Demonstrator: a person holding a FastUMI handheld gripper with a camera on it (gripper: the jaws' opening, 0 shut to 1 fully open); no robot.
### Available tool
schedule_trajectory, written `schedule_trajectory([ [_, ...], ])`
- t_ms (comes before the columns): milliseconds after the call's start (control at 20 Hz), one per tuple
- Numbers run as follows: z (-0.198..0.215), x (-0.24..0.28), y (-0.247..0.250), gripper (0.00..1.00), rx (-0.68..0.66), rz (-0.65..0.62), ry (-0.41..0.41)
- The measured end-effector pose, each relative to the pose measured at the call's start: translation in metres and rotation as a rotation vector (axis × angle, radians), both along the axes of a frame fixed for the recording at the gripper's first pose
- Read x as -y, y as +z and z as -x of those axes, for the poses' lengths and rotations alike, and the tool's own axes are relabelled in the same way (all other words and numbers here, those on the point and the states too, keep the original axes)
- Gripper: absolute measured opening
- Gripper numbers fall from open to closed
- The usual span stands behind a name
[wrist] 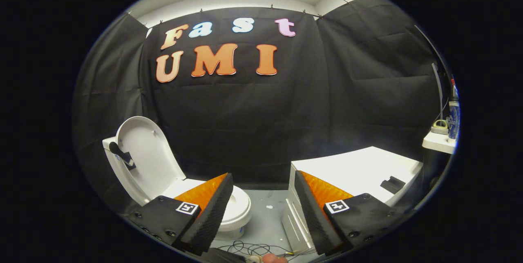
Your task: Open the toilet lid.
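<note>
Your gripper [261, 197] sits at lower centre, fingers spread with nothing between them. Lower left, beyond the left finger, the toilet [237, 210] has its lid [149, 157] raised. Lower right, a cabinet [359, 173]; a shelf [439, 142] at far right.

Gripper [261, 197]: fingers spread apart, holding nothing.
Lid [149, 159]: raised, leaning back against the tank [108, 144].
Toilet [239, 210]: beyond the left finger.
Cabinet [359, 171]: white, beyond the right finger.
</note>
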State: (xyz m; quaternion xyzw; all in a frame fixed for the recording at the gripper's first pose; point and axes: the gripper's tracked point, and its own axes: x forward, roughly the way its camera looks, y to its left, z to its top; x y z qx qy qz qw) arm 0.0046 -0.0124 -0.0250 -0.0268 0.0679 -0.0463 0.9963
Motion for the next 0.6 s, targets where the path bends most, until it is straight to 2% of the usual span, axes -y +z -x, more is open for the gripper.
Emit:
schedule_trajectory([
  [250,-0.006,0.02,0.0,0.97,0.027,0.006,-0.06],
  [600,-0.005,0.018,0.001,0.97,0.025,-0.004,-0.068],
])
